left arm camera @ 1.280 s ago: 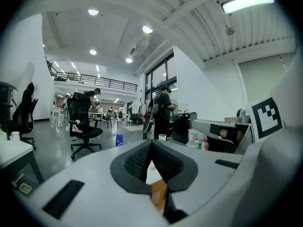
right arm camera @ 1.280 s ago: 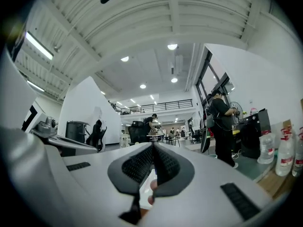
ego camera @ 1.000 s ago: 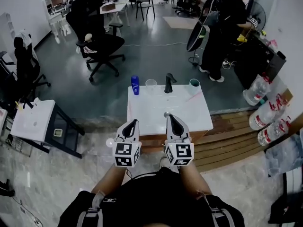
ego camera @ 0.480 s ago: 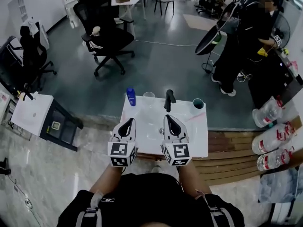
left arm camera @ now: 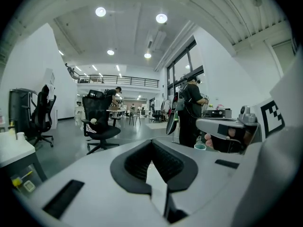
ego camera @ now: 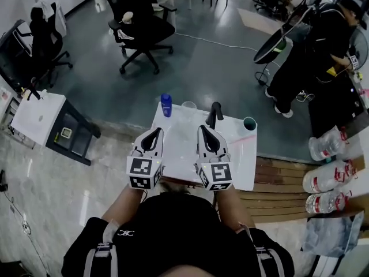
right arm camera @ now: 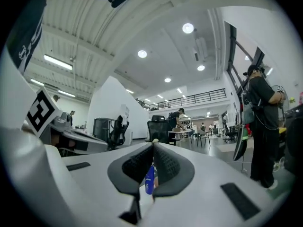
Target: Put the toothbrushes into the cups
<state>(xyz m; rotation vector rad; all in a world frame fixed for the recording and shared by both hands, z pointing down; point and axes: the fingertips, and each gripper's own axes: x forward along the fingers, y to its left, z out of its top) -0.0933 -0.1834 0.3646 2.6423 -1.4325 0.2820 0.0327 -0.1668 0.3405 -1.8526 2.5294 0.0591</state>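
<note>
Holds the left gripper [ego camera: 156, 130] and the right gripper [ego camera: 202, 128] side by side over the near part of the white table [ego camera: 239, 160], pointing away from the body; has both pairs of jaws pressed together, nothing between them; faces a blue bottle [ego camera: 166, 105], a clear cup [ego camera: 188, 105], a black faucet [ego camera: 214, 114] and a teal cup [ego camera: 249, 123] along the table's far edge; cannot make out the toothbrushes at this size.

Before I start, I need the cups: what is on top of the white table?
Along the far edge of the table: a blue bottle, a clear cup, a black fixture and a teal cup. The left gripper and right gripper cover part of its near surface.
</note>
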